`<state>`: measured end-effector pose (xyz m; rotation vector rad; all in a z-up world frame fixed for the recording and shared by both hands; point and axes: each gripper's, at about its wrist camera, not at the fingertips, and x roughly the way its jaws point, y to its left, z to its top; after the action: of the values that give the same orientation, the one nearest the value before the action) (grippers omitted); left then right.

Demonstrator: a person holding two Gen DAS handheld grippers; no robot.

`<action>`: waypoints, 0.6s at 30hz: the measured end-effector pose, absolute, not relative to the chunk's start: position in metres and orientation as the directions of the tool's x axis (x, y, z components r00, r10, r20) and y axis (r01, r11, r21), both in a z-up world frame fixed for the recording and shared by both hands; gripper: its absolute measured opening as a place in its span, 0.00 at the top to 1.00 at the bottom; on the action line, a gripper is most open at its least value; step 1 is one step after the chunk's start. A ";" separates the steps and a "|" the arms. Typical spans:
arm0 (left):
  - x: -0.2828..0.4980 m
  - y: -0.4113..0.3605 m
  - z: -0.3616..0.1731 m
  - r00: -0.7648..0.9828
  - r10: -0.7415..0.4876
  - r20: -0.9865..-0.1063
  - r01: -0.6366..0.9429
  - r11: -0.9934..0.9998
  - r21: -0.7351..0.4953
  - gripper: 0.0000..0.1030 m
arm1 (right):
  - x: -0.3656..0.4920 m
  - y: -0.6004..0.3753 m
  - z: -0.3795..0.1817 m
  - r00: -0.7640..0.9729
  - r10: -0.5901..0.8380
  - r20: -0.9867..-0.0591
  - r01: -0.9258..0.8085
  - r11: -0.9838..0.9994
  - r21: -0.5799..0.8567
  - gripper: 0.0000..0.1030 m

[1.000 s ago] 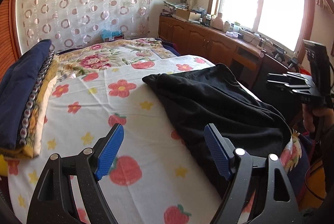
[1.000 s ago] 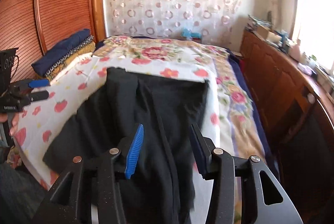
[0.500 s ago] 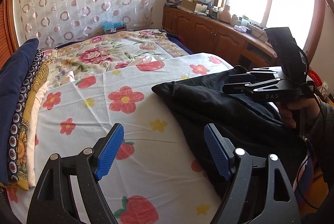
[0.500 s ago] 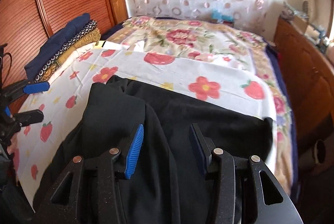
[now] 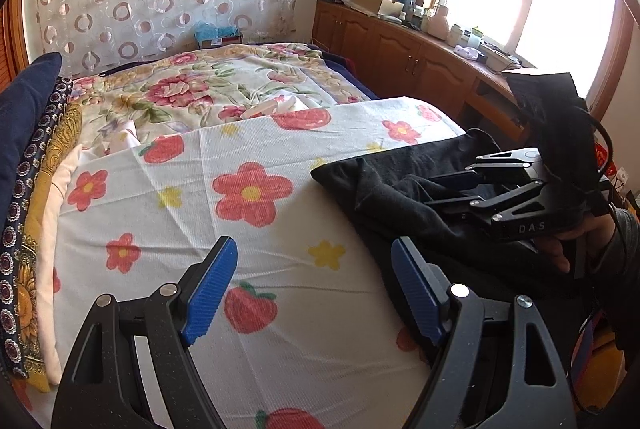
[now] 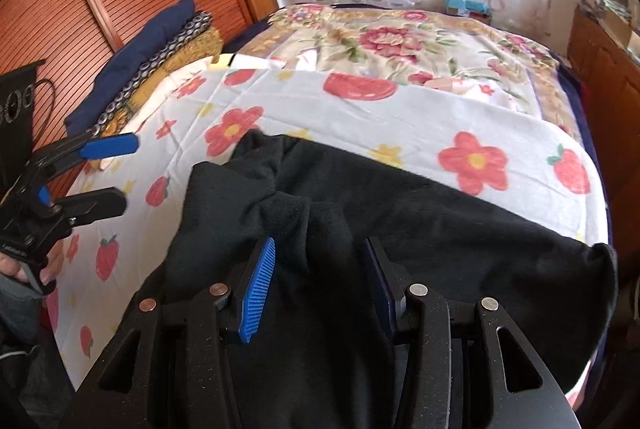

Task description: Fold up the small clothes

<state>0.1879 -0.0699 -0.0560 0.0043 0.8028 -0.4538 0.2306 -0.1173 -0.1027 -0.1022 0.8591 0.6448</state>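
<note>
- The rumpled black fabric garment point(image 6: 400, 229) is lying on the near part of the bed, on top of a white sheet printed with red flowers and strawberries point(image 5: 248, 189). It's bunched into a ridge in the middle, nowhere near flat yet.
- Right claw point(image 6: 320, 277) hovers right over that ridge with its blue pads partly apart. Nothing pinched that I can see, so I'd call it open.
- Left claw point(image 5: 312, 289) is spread wide over bare sheet, just beside the garment's edge, holding nothing.
- What could go wrong imo: grabbing the bunched ridge would catch several layers at once, so the fold comes out lumpy.
- Also the sheet is loose and creased, so a low pinch could drag it along with the garment.
- Further out: a stack of folded navy and yellow patterned blankets point(image 6: 152, 65) along the wooden wall, well clear.
</note>
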 end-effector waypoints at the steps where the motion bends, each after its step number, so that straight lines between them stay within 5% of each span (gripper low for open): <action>1: 0.188 -0.070 -0.057 0.602 -0.392 -0.696 0.394 0.904 -0.167 0.22 | 0.230 -0.116 -0.103 0.468 0.490 -0.735 -0.577 0.800 0.166 0.54; 3: 0.189 -0.070 -0.059 0.597 -0.392 -0.700 0.394 0.903 -0.169 0.22 | 0.230 -0.115 -0.103 0.465 0.488 -0.739 -0.585 0.796 0.158 0.60; 7: 0.189 -0.071 -0.062 0.589 -0.396 -0.704 0.399 0.901 -0.173 0.22 | 0.225 -0.114 -0.102 0.442 0.523 -0.729 -0.629 0.760 0.165 0.92; 18: 0.180 -0.086 -0.057 0.571 -0.433 -0.697 0.449 0.876 -0.176 0.22 | 0.186 -0.195 -0.033 0.721 0.398 -0.568 -0.446 0.893 0.060 0.93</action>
<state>0.1805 -0.0862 -0.0569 0.0212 0.8123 -0.5169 0.1856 -0.1951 -0.0334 -0.0826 0.6076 0.4669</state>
